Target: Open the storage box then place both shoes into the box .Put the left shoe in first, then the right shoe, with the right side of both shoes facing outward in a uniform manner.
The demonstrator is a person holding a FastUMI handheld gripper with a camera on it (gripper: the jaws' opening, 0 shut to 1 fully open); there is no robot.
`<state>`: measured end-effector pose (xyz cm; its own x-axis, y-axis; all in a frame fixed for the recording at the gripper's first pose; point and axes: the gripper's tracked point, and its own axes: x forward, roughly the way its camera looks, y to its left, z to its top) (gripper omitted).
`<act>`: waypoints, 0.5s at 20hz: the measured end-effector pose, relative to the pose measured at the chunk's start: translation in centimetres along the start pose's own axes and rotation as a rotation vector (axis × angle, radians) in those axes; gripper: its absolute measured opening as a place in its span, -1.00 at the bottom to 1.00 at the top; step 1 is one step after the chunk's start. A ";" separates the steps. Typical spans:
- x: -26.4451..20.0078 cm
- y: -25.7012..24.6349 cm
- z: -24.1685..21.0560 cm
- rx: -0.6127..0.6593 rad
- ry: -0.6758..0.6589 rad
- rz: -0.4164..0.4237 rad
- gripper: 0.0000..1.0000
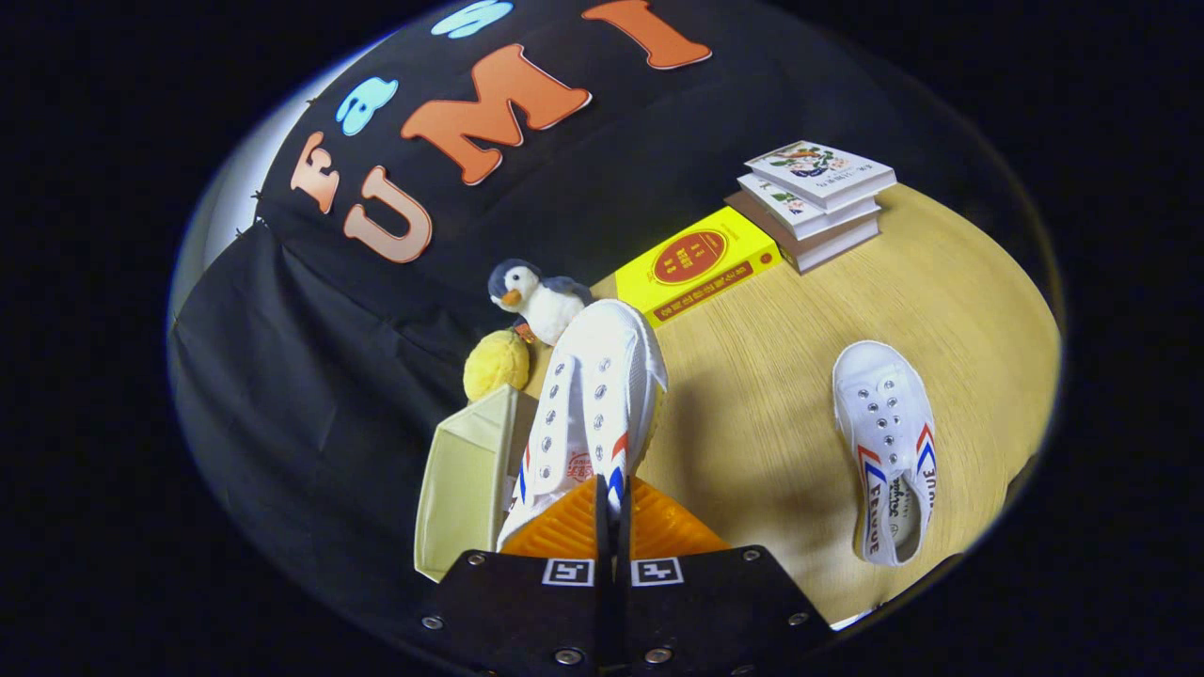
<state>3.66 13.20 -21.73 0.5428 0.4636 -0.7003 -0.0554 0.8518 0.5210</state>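
Gripper (611, 512), lower centre of the frame: its 2 orange fingers (564, 531) are nearly closed, clamping the heel end of a white shoe (597, 395) that points up and away; the heel itself is hidden behind the fingers. Left of this shoe, the open beige storage box (466, 480), its interior largely hidden. Right of the frame, the second white shoe (889, 451) lies on the wooden table (752, 423), well apart. Beyond: toy penguin (536, 296), yellow plush (497, 362), partly hidden; yellow book (696, 263); stack of 3 books (814, 202).
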 end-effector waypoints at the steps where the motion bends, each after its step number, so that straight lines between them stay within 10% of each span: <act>1: -0.1 1.6 0.1 0.000 -0.007 0.014 -1.00; 10: 3.5 14.0 -4.2 -0.071 0.053 0.108 -1.00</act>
<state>1.25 27.77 -18.88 0.4858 0.5643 -0.6675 -0.1717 0.8104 0.5602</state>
